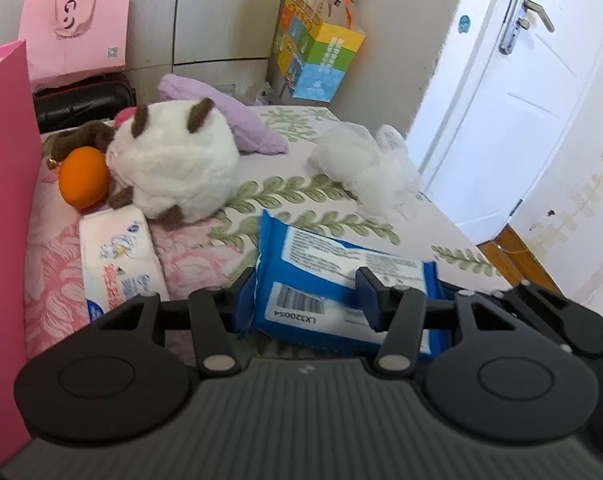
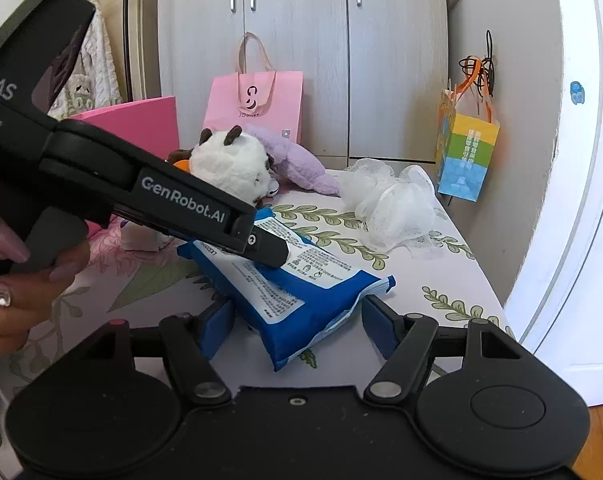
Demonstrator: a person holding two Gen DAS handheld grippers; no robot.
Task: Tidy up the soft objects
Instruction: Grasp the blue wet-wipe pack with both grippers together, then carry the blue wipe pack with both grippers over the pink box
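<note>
The left gripper (image 1: 305,296) clamps a blue plastic wet-wipes pack (image 2: 289,292) lying on the floral bedsheet (image 2: 441,272); the right gripper (image 2: 297,328) hovers wide open, holding nothing. Behind sit a white plush toy (image 1: 173,160) (brown-eared) and white mesh sponge (image 1: 361,160).

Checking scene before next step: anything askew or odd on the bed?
The blue wipes pack sits tilted, its far end lifted in the left claw and its near corner resting on the bedsheet. The right claw is open around that corner. Nothing looks spilled or torn.
</note>
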